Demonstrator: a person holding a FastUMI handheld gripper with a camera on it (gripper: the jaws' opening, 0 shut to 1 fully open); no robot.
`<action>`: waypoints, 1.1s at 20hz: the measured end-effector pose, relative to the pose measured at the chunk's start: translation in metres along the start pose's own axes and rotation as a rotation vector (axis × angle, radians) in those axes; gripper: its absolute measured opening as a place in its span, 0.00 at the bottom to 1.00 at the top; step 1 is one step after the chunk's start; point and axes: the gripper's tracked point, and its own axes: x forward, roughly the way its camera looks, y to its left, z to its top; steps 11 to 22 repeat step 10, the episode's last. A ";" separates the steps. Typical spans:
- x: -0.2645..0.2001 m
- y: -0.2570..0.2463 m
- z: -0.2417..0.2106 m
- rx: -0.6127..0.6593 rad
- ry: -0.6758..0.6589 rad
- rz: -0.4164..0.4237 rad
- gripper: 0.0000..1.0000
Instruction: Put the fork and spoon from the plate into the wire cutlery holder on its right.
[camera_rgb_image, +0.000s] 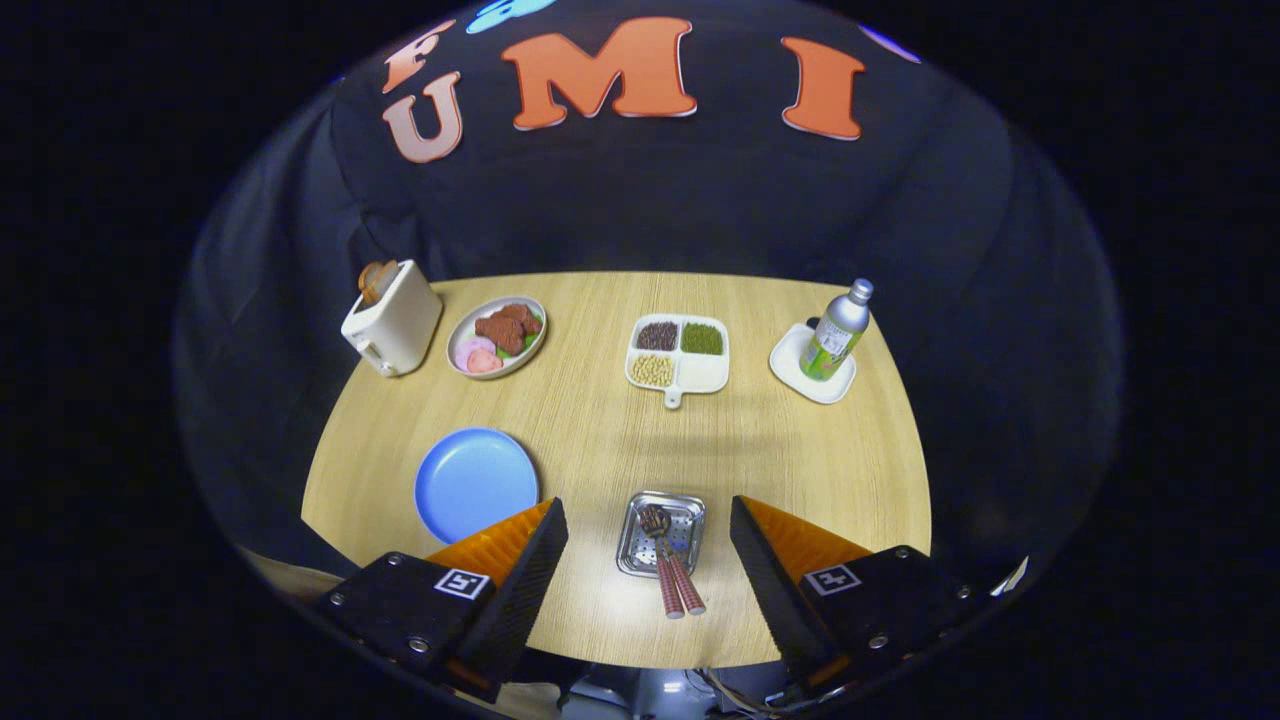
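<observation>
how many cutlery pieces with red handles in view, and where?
2. The fork and spoon lie side by side, heads in the metal holder, handles sticking out toward the tool, between its open fingers. Which is which is hard to tell.

A light wood-grain surface (600, 440) with a rounded far edge stands in the booth, its near middle brightened by a pale pool of light. Black cloth (700, 200) hangs as the wall behind it and wraps round both sides, falling in soft folds at the left. Below the surface's near edge, grey floor and some cables (730, 685) show dimly
</observation>
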 end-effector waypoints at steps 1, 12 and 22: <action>-0.007 0.002 0.007 0.016 -0.054 -0.010 0.98; -0.074 0.019 0.056 0.196 -0.470 -0.075 0.98; -0.074 0.019 0.056 0.196 -0.470 -0.075 0.98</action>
